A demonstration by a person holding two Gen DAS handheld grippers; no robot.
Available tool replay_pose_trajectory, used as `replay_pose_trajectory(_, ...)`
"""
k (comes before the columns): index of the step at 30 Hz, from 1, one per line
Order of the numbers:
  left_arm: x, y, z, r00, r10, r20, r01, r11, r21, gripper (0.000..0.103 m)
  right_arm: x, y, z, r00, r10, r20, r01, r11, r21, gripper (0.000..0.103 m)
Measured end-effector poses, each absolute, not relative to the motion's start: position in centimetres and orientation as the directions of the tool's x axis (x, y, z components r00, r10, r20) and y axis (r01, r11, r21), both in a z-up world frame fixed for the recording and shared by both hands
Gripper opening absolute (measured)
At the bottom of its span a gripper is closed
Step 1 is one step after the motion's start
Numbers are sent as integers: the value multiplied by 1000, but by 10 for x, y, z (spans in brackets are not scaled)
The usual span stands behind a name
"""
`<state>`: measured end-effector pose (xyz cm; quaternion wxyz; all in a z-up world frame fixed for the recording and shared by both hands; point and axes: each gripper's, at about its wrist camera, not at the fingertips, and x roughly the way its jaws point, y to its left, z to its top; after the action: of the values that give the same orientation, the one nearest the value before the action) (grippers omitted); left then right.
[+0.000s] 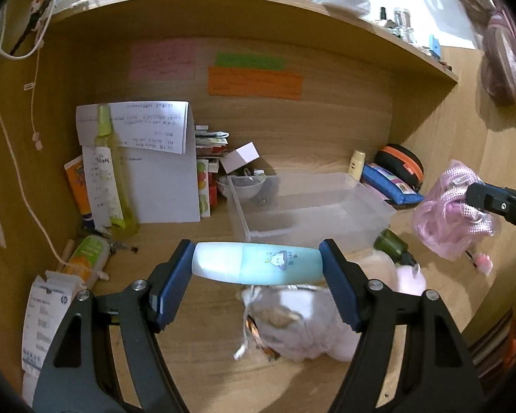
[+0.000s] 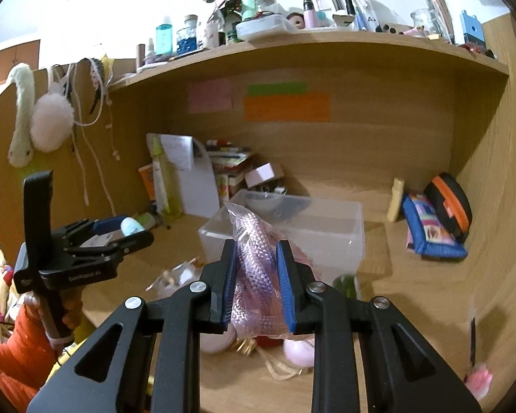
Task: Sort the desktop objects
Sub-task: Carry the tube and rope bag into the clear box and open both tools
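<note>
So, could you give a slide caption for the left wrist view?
Left gripper holds a teal bottle endwise before a clear plastic bin.

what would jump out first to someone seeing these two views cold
Both grippers are loaded: the left gripper clamps a pale blue tube end to end, lifted above the desk, and the right gripper squeezes a clear bag of pink braided cord. Just beyond them sits a clear plastic bin in the middle of the wooden desk, with pink, green and orange sticky notes on the back panel.
</note>
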<state>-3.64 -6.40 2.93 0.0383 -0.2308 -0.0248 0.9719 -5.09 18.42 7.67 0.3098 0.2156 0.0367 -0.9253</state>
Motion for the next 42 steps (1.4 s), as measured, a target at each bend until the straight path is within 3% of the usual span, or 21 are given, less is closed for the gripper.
replay_pose_trajectory(17, -152, -64, 48, -838, 131, -530, -90, -991, -103, 73, -170, 170, 85, -671, -589, -451, 603, -787, 132, 21)
replay_pose_trajectory(28, -228, -41, 15, -748, 177, -640, -141, -984, -108, 73, -234, 158, 44, -583, -615, -531, 599, -767, 231, 21)
replay_pose_trajectory(35, -249, -34, -6, -689, 206, -694, -178, -978, -114, 73, -251, 150, 11, -539, -571, -619, 570, -788, 232, 21)
replay_pose_trajectory(42, -252, -34, -8, -680, 207, -704, -182, -977, -111, 73, -248, 142, 7, -540, -566, -624, 589, -783, 200, 22)
